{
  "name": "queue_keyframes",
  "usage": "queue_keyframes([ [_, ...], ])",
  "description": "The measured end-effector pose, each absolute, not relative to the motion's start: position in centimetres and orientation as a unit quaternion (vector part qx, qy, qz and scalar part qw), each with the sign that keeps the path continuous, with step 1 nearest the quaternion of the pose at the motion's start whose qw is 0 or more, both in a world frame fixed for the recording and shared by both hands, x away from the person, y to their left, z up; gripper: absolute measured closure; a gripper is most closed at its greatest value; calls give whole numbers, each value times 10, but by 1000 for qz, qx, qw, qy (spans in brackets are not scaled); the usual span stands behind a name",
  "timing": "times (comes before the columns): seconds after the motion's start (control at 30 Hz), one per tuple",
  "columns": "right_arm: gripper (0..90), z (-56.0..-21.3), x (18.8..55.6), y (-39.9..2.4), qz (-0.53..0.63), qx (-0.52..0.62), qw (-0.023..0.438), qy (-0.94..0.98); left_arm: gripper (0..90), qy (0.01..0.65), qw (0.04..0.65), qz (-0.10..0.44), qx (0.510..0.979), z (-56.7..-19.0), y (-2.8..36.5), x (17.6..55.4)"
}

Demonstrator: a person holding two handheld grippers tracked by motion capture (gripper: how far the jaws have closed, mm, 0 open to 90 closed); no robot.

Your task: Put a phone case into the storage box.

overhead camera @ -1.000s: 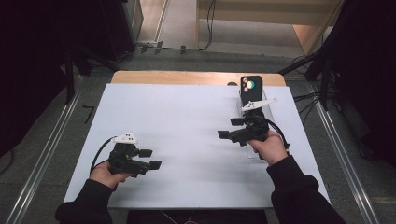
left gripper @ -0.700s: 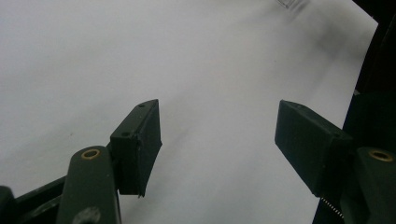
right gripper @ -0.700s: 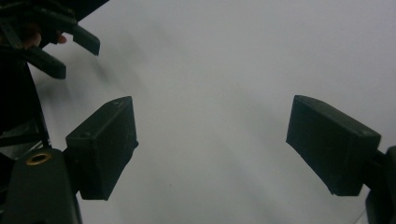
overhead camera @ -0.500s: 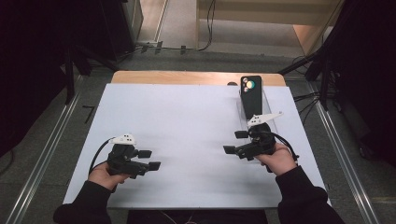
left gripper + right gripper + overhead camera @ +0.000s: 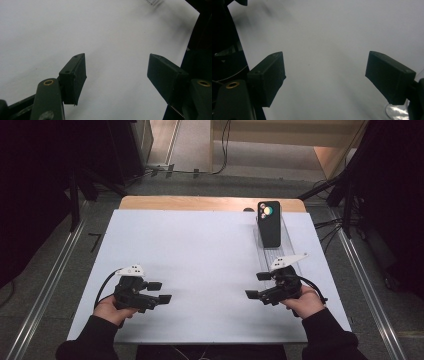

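Two hand-held grippers sit low over the white surface (image 5: 200, 250), both released with nothing between their jaws. Right hand-held gripper (image 5: 256, 286) has drawn back toward the person from the black smartphone (image 5: 269, 224), which stands propped on a clear plastic stand (image 5: 280, 251) at the far right, well apart now. Left hand-held gripper (image 5: 162, 291) has not moved. That retreat suggests the phone is placed and the work is winding down.

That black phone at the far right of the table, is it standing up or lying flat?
Standing up. The black phone leans upright in a clear plastic stand on the white table, with its camera lenses facing the person.
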State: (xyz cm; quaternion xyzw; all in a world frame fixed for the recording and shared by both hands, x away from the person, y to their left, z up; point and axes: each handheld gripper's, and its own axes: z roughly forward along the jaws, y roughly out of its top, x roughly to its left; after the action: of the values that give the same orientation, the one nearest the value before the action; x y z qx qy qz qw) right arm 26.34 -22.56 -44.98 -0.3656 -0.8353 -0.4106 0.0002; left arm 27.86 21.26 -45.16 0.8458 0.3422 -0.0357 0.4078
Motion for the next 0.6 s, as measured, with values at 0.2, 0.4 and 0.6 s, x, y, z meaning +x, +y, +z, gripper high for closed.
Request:
queue_keyframes([
  [0.2,142,-457,258,-233,-405,-373,12,-835,318,341,408,-35,846,-451,213,277],
  [0.4,142,-467,253,-240,-384,-381,10,-841,318,340,408,-37,847,-452,213,275],
  [0.6,142,-472,249,-249,-381,-391,11,-838,318,343,410,-37,845,-453,214,272],
])
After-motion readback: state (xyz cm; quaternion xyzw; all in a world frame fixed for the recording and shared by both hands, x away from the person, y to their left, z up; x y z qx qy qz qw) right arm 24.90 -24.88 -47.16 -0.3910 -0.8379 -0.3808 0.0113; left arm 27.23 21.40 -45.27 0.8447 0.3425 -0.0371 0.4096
